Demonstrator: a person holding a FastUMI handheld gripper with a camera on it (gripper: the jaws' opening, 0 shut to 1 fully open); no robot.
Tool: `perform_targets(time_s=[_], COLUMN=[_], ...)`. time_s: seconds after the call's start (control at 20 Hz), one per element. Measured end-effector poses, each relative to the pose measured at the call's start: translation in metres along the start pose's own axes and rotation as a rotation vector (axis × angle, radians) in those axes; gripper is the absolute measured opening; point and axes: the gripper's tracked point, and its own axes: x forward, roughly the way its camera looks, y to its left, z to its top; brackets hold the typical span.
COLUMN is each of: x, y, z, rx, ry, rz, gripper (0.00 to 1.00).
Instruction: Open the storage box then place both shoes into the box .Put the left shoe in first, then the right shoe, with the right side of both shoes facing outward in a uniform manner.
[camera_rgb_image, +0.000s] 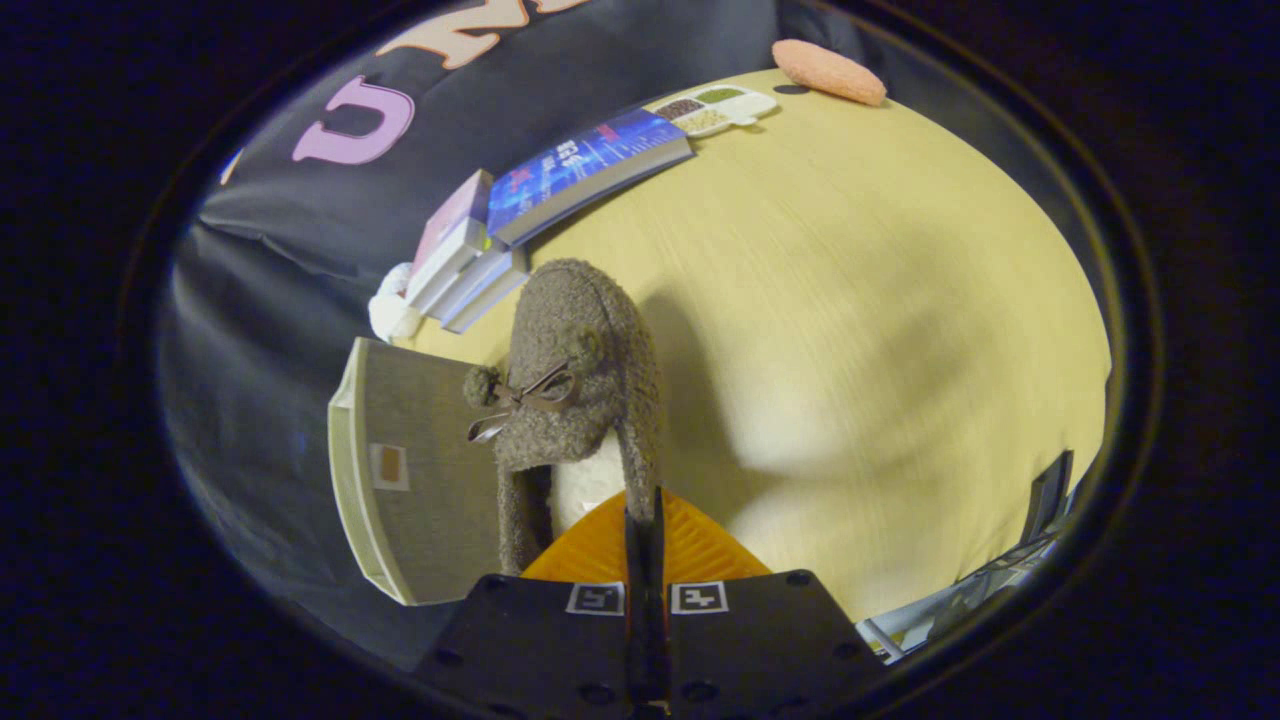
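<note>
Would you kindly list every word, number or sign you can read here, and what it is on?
Blue book: cover print, too blurred to read.
Storage box: small tag, nothing legible.
Gripper, fingers shut on the shoe: two square coded markers, no words.

Pale wooden table (900, 300), dark cloth wall (260, 250)

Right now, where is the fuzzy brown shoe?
In the gripper view the fuzzy brown shoe hangs just ahead of the claw, whose fingers pinch its heel rim, above the yellow table with the storage box beside it.
</note>
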Motion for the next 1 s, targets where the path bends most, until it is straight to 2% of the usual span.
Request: perform_targets(time_s=[0.35,0.6,0.75,1.0], x=[-0.051,-0.071,-0.064,-0.039], y=[0.102,0.172,0.201,0.222], z=[0.023,0.002,-0.017,-0.042], rx=[-0.028,-0.061,-0.113,-0.142], ry=[-0.075,-0.043,-0.002,0.037], rz=[0.203,0.297,0.308,0.272], gripper=[0.03,0.03,0.03,0.03])
